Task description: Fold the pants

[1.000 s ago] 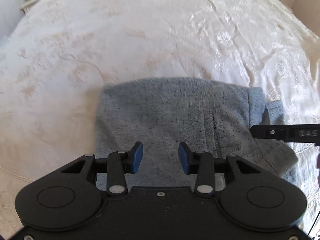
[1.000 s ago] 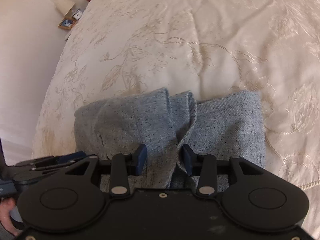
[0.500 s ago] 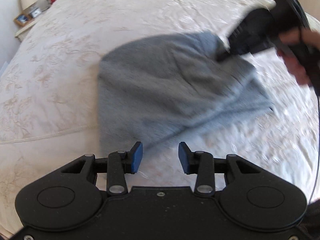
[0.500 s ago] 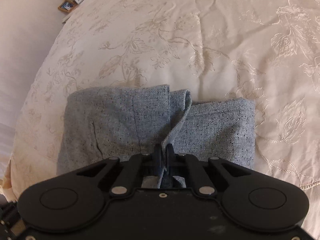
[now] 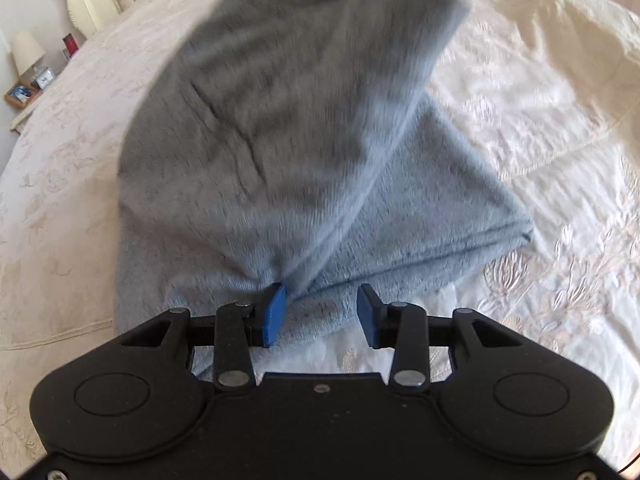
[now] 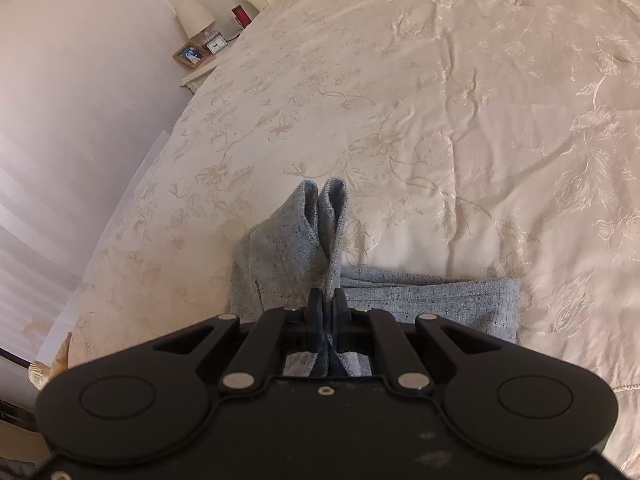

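Cream embroidered bedspread (image 6: 460, 120) covers a bed beside a pale wall, where a nightstand (image 6: 198, 74) holds a lamp (image 6: 195, 16) and a framed photo (image 6: 189, 55). Grey pants (image 5: 280, 168) lie partly lifted off it; the right gripper (image 6: 325, 312) is clamped on their edge, while the left gripper (image 5: 320, 312) hangs spread wide at their near edge.

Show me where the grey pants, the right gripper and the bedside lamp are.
grey pants (image 5: 280, 152): left wrist view, on the lifted upper layer.
right gripper (image 6: 325, 312): right wrist view, between its closed fingertips pinching the fabric.
bedside lamp (image 6: 195, 14): right wrist view, on its shade.
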`<control>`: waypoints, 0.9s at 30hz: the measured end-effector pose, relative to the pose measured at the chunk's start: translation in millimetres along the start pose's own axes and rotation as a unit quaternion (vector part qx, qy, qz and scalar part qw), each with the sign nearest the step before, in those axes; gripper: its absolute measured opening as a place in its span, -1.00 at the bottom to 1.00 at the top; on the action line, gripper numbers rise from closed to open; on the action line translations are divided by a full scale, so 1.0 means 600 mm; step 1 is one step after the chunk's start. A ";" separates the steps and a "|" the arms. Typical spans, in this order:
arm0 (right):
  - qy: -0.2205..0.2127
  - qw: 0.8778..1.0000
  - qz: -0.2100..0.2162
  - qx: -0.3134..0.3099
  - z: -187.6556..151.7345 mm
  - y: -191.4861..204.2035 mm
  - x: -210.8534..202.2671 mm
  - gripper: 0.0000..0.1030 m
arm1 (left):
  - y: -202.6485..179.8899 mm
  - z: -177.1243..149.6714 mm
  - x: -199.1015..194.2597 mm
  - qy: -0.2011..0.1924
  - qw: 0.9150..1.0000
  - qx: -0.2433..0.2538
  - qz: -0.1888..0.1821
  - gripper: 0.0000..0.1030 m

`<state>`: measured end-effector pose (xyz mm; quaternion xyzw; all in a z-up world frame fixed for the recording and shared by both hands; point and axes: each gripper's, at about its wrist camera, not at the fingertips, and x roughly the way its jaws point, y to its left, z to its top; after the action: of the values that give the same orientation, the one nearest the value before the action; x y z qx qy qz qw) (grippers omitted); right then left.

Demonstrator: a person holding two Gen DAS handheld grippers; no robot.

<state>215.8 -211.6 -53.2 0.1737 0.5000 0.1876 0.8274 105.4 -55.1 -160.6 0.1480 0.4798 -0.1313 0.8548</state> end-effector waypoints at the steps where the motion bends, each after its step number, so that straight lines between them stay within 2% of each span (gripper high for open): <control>1: -0.003 1.000 0.001 0.004 0.002 -0.001 -0.008 -0.89 | -0.002 -0.004 0.001 0.000 1.000 0.006 -0.004 -0.07; 7: -0.013 1.000 -0.005 0.006 0.014 -0.013 -0.036 -0.89 | -0.045 -0.027 -0.038 -0.053 0.996 0.073 -0.026 -0.07; 9: -0.013 1.000 -0.001 0.012 0.018 -0.016 -0.040 -0.89 | -0.058 -0.022 -0.041 -0.060 0.994 0.083 -0.034 -0.04; 11: -0.014 1.000 0.004 0.016 0.021 -0.015 -0.043 -0.90 | -0.065 -0.011 -0.033 -0.057 0.995 0.083 -0.025 0.00; 13: -0.017 1.000 0.003 0.011 0.023 -0.011 -0.043 -0.89 | -0.053 -0.002 -0.018 -0.043 0.998 0.046 -0.004 0.01; 15: -0.019 1.000 0.002 0.010 0.024 -0.010 -0.044 -0.90 | -0.024 0.002 0.005 -0.007 0.999 -0.012 0.032 0.00; 17: -0.021 1.000 -0.001 0.015 0.023 -0.014 -0.048 -0.89 | 0.017 -0.013 0.017 0.029 0.995 -0.069 0.067 0.00; 19: -0.023 0.999 -0.006 0.022 0.020 -0.024 -0.054 -0.90 | 0.054 -0.037 0.027 0.066 0.988 -0.105 0.093 0.00; 22: -0.017 0.999 -0.018 0.039 0.006 -0.047 -0.059 -0.89 | 0.103 -0.078 0.019 0.089 0.980 -0.154 0.089 0.00; 24: -0.005 0.998 -0.029 0.055 -0.009 -0.068 -0.049 -0.89 | 0.122 -0.096 0.009 0.101 0.976 -0.167 0.101 0.00; 27: 0.020 0.996 -0.062 0.060 -0.042 -0.104 -0.004 -0.89 | 0.150 -0.120 -0.005 0.117 0.969 -0.187 0.108 0.00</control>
<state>201.1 -264.4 -92.3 0.1878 0.5366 0.1085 0.8155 80.6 55.4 -182.0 0.0510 0.5734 0.0722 0.8145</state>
